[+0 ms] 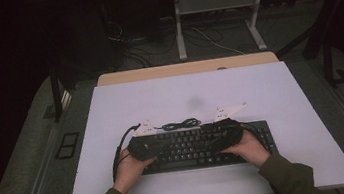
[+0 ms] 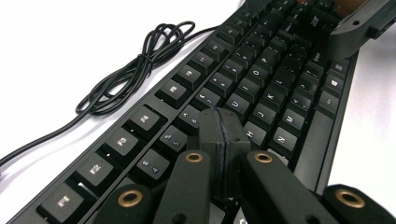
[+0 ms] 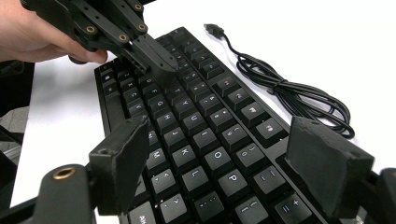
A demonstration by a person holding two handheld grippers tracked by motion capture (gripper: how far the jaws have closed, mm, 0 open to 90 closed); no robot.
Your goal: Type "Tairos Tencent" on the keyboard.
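Both grippers hover over the keyboard (image 1: 201, 146), left gripper (image 2: 224, 135) closed empty, right gripper (image 3: 224, 168) wide; probably stiff, light, best gripped by its edges.

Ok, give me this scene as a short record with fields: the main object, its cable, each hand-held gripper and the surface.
main object: black keyboard, lying flat, keys up
cable: black cable, bundled in loops on the table behind the keyboard, USB plug free
left hand-held gripper: jaws shut together, nothing between them, tips over the middle letter keys
right hand-held gripper: jaws wide open, above the keys at the right, holding nothing
surface: white table
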